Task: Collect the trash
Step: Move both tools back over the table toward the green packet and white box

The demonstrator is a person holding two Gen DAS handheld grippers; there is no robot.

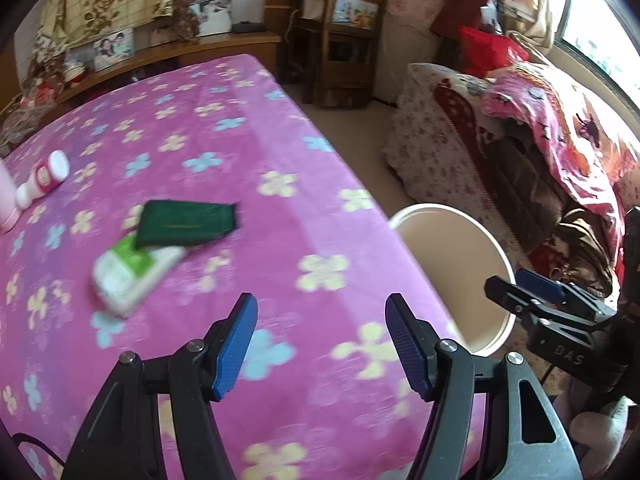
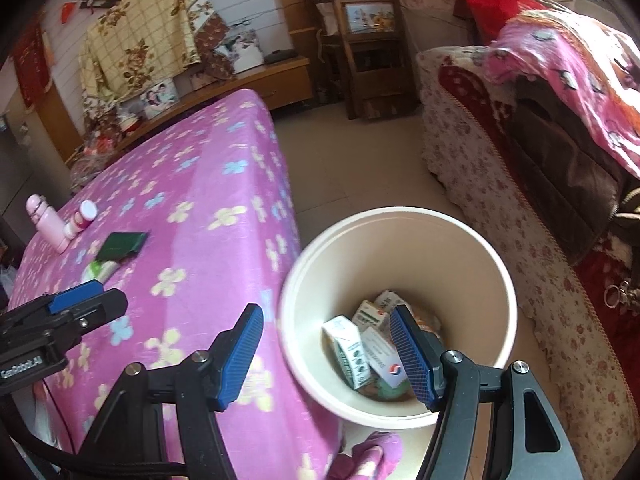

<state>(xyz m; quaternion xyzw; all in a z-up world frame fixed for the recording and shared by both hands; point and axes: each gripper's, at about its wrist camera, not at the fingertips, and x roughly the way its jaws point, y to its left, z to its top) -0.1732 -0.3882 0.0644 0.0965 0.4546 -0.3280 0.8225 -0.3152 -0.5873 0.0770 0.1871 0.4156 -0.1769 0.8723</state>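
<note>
Left wrist view: left gripper [image 1: 321,344] hovering wide, empty, over pink bedspread [image 1: 224,152]; green wallet [image 1: 186,224] lying on wipes pack [image 1: 134,272] at 10 o'clock; bin [image 1: 460,264] at 2 o'clock.

Right wrist view: right gripper [image 2: 326,354] gaping wide, empty, over bin rim [image 2: 292,280]; cartons [image 2: 360,344] lying inside; pink bottle [image 2: 46,222] at 10 o'clock.

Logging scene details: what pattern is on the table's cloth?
Pink cloth with yellow and blue flowers, clearest in the left wrist view.

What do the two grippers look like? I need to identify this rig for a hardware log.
Both are alike: the left gripper and right gripper have black angular linkage arms with silver pivot pins, and ribbed blue pads on the fingers. White lettering marks the bodies. A black cable trails below.
</note>
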